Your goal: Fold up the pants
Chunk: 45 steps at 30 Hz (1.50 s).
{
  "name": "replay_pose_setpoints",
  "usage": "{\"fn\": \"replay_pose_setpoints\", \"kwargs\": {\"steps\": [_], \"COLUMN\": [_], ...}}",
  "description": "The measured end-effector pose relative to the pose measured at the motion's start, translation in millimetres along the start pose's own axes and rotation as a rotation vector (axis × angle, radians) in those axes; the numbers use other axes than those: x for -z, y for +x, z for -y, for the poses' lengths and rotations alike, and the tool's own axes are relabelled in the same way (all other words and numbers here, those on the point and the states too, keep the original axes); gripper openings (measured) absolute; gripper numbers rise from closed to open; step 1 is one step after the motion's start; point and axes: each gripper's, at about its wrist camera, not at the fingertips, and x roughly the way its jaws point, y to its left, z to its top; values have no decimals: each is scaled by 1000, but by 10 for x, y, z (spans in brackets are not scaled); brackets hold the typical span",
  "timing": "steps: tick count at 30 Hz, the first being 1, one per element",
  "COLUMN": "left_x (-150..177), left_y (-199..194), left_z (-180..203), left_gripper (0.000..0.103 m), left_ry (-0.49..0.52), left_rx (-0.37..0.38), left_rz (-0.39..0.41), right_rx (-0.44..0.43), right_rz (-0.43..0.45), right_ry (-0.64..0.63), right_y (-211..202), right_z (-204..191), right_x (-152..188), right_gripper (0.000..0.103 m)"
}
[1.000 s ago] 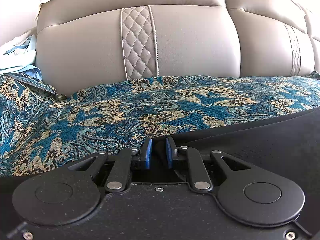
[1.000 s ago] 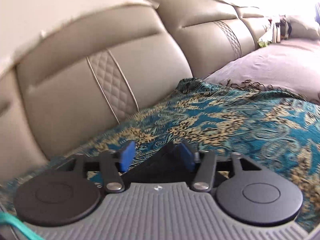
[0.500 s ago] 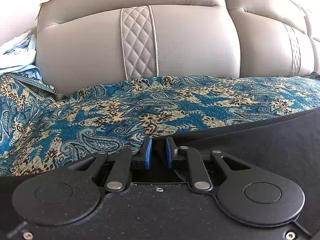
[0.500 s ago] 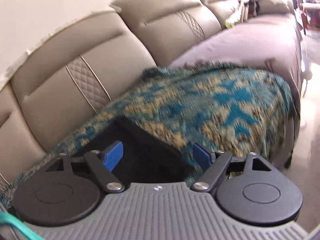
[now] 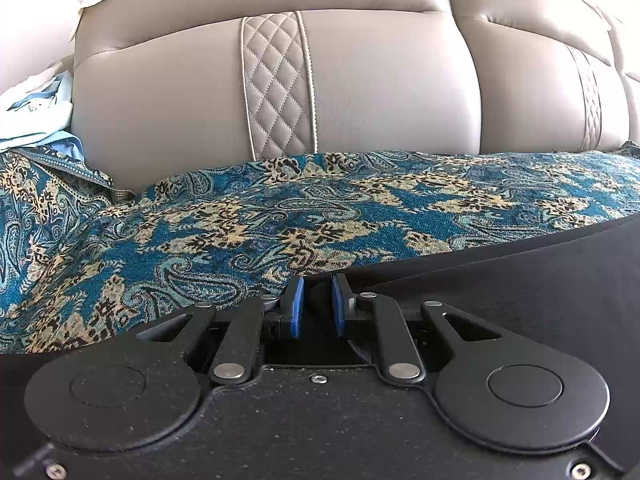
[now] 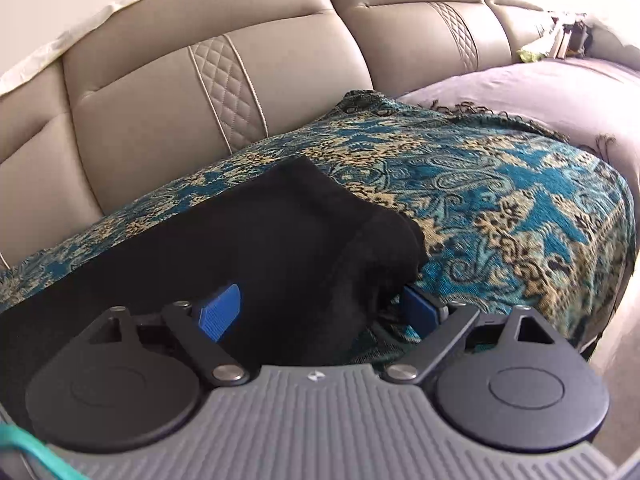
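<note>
While the left claw (image 5: 316, 304) stays out of the action, its blue pads (image 5: 295, 307) sit nearly together with a dark bunch of cloth between them; it looks like a pinch on the edge of the pants (image 5: 520, 280), though black on black makes the contact hard to read. From there the pants run off to the right of that view as a flat dark sheet on the paisley throw (image 5: 200, 240), with the sofa back (image 5: 360, 88) behind.

Across at the other end, the right claw (image 6: 316, 308) has just been spreading and now stands wide, one pad (image 6: 220, 312) over the black cloth and the other at the cloth's edge beside the throw. Nothing is pressed between them; the rumpled end of the pants (image 6: 280, 240) simply lies in the gap and beyond it, heaped slightly where the layers bunch toward the throw (image 6: 500, 200). A mauve cover (image 6: 540, 84) lies farther along the sofa.

As for progress, I judge the fold to be early or midway: the pants lie lengthwise and mostly flat, apparently with layers stacked at the right end, but no compact bundle shows. Left to do, most likely, is gripping that loose end and carrying it over toward the held end, then smoothing.
</note>
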Motion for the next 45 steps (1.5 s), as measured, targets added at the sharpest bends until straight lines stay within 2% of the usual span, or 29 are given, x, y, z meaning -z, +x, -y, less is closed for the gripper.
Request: {"fn": "replay_pose_setpoints", "kwargs": {"steps": [7,9,10,11,12,13,14,17,20,23,25,27,30,33,34,37,42,43,44,45], "left_x": [-1,-2,-2,-3,-2,-3,-3,-4,-1,0,0,-1,-2,-3,-2,-3,-4,-5,-7,-9], "left_y": [1,1,1,-1,-1,-2,-2,-2,-1,-2,-2,-4,-5,-3,-3,-3,-3,-2,-1,0], "left_z": [-3,-5,-5,-1,-4,-1,-1,-3,-24,-49,-77,-102,-114,-116,-117,-123,-148,-151,-158,-160], "left_gripper": [16,16,16,16,16,16,16,16,16,16,16,16,16,16,16,16,16,16,16,16], "left_ry": [0,0,-1,0,0,0,1,-2,-10,-24,-37,-50,-62,-61,-61,-65,-84,-87,-90,-92], "left_rx": [-1,-1,0,0,0,-1,-1,1,8,18,28,37,43,42,42,45,57,59,61,62], "left_rz": [-1,-1,-1,-1,-1,-1,-1,-2,-1,-2,-2,-2,-3,-3,-3,-4,-5,-5,-6,-7], "right_rx": [26,43,59,78,98,126,142,111,80,-27,-124,-242,-403,-525,-552,-558,-596,-600,-600,-593], "right_rz": [66,81,88,93,94,88,79,43,37,33,16,-20,-89,-170,-171,-87,-70,-62,-53,-42], "right_ry": [11,4,-3,-7,-7,-4,7,90,97,47,-28,-137,-294,-391,-423,-567,-636,-660,-682,-700], "right_y": [158,183,202,220,240,259,270,274,215,115,28,-89,-303,-474,-554,-854,-1055,-1084,-1120,-1160], "right_z": [-80,-115,-140,-167,-191,-214,-223,-228,-447,-928,-1399,-1955,-2686,-3169,-3291,-3567,-3710,-3723,-3736,-3766], "right_x": [-31,-33,-42,-55,-72,-105,-135,-248,-331,-356,-277,-62,457,981,1156,1487,1719,1753,1790,1835], "right_gripper": [89,81,73,57,47,22,15,13,13,13,13,13,13,14,14,14,16,22,44,51]}}
